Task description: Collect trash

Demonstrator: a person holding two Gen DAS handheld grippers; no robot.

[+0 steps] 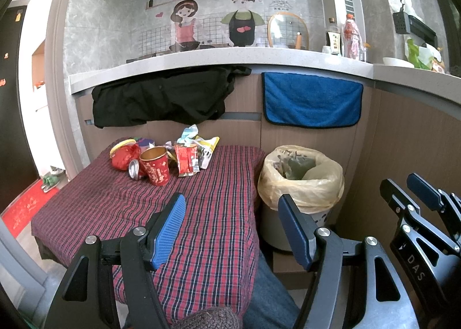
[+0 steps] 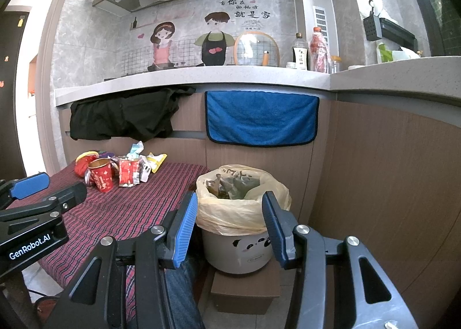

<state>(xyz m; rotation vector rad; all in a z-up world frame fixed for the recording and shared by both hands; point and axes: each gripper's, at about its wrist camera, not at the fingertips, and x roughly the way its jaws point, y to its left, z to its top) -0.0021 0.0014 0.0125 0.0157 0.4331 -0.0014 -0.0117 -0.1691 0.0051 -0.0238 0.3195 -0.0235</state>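
Note:
A heap of trash lies at the far end of the plaid-covered table [image 1: 201, 213]: a red paper cup [image 1: 155, 166], a crushed can [image 1: 134, 169], a red snack packet [image 1: 186, 159], a red crumpled wrapper [image 1: 124, 156] and a yellow-white wrapper [image 1: 206, 147]. The heap also shows in the right wrist view [image 2: 121, 170]. A bin [image 1: 301, 184] lined with a yellowish bag stands right of the table, with dark waste inside [image 2: 236, 187]. My left gripper [image 1: 232, 205] is open and empty above the table's near end. My right gripper [image 2: 230, 210] is open and empty in front of the bin.
A kitchen counter [image 1: 230, 60] runs behind, with a black cloth [image 1: 161, 98] and a blue towel [image 1: 312, 99] hanging from it. Bottles [image 1: 344, 36] stand on the counter. The bin sits on a brown box [image 2: 245, 291]. A wooden cabinet wall [image 2: 389, 184] is on the right.

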